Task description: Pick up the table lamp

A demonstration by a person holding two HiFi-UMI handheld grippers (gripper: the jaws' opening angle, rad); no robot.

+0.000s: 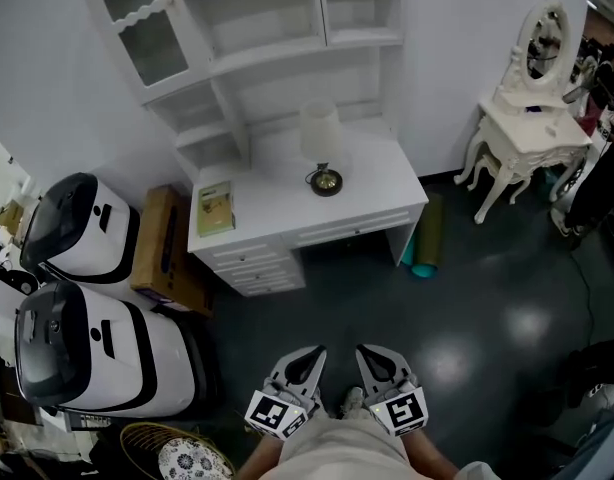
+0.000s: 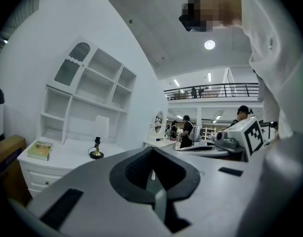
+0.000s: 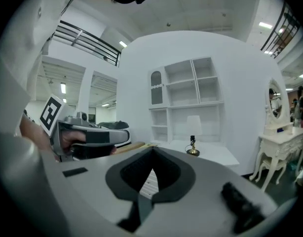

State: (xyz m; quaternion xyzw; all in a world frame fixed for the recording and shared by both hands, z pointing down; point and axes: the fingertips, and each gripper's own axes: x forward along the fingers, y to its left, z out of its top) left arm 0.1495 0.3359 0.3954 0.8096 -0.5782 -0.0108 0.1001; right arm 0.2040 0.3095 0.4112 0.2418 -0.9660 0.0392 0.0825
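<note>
The table lamp point(image 1: 323, 152) stands upright on the white desk point(image 1: 387, 193), with a pale shade over a thin stem and a round brass foot. It looks small and far off in the left gripper view point(image 2: 96, 149) and in the right gripper view point(image 3: 192, 146). My left gripper point(image 1: 305, 366) and right gripper point(image 1: 375, 364) hang side by side close to my body over the dark floor, well short of the desk. Both are shut and hold nothing. Their jaws point toward the desk point(image 2: 62, 154).
A green book point(image 1: 215, 208) lies on the desk's left end, under a white hutch point(image 1: 257, 38). Two white-and-black machines point(image 1: 87, 298) and a cardboard box point(image 1: 165, 248) stand to the left. Rolled mats point(image 1: 425, 236) lean by the desk's right leg. A white vanity table point(image 1: 532, 128) is at the right.
</note>
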